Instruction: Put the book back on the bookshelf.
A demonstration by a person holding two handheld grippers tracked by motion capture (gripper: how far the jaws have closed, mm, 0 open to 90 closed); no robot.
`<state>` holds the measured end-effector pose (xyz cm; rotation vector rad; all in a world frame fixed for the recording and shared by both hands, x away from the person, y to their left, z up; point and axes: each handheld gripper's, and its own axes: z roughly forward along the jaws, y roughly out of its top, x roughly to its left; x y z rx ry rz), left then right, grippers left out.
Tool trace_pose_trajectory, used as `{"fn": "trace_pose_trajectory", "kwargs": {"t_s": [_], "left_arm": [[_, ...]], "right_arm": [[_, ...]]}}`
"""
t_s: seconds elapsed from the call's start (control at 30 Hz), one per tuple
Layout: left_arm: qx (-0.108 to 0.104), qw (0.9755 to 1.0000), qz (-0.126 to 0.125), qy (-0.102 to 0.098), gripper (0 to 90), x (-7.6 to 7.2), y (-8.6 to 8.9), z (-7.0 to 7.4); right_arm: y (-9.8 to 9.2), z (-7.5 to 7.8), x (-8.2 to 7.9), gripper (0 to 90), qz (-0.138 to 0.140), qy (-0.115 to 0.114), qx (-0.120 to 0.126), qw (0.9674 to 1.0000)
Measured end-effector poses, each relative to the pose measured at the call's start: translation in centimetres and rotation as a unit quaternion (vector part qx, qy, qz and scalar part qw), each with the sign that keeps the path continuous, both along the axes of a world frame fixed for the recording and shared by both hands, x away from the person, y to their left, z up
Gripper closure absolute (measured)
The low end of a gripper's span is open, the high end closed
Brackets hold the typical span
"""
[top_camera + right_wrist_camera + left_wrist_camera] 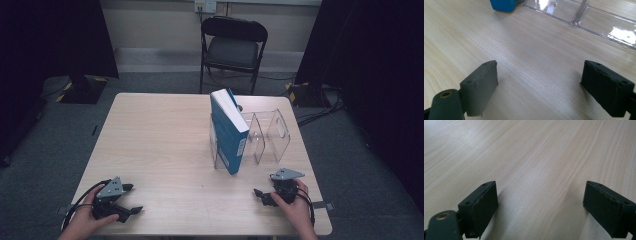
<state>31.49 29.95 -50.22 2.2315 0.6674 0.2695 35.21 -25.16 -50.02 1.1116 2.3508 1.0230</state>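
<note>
On the worktop [165,140], toward 2 o'clock from its centre, we note a blue book [228,131] standing on end in the left-most slot of a clear acrylic rack [267,135]. The book tilts slightly and rests against the rack's dividers; its spine faces us, its white page edge faces up and to the right. The rack's other slots, at 3 o'clock of the book, hold nothing.

We see the right tool [262,195] at 5 o'clock on the worktop, held in the right hand [296,207], low over the surface, jaws pointing toward 9 o'clock. Its jaws stand wide apart with bare wood between them. In the right gripper view, the book's lower corner [503,5] sits at 11 o'clock and the rack's base [599,22] runs across 1 o'clock, both apart from the pads.

We see the left tool [131,199] at 7 o'clock on the worktop, held in the left hand [85,222], well apart from the book. Its jaws are likewise spread wide, nothing gripped; the left gripper view shows plain wood grain [539,170] between the pads.

Behind the worktop, at 12 o'clock, stands a black folding chair [233,50].
</note>
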Motion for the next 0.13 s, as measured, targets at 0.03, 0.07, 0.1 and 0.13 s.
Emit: {"fn": "trace_pose_trajectory", "kwargs": {"t_s": [0.03, 0.07, 0.1, 0.13], "left_arm": [[0.000, 1.0000, 0.000, -0.004, 12.1, 0.03, 0.00, -0.02], [0.000, 1.0000, -0.001, -0.002, 12.1, 0.02, 0.00, 0.00], [-0.001, 1.0000, 0.000, -0.002, 12.1, 0.01, -0.01, 0.00], [0.002, 1.0000, -0.002, -0.004, 12.1, 0.04, 0.03, 0.02]], "right_arm": [[0.00, 0.00, 0.00, 12.8, 0.000, 0.000, 0.000, 1.0000], [0.00, 0.00, 0.00, 12.9, 0.000, 0.000, 0.000, 1.0000], [0.00, 0.00, -0.01, 12.9, 0.000, 0.000, 0.000, 1.0000], [0.00, 0.00, 0.00, 12.9, 0.000, 0.000, 0.000, 1.0000]]}}
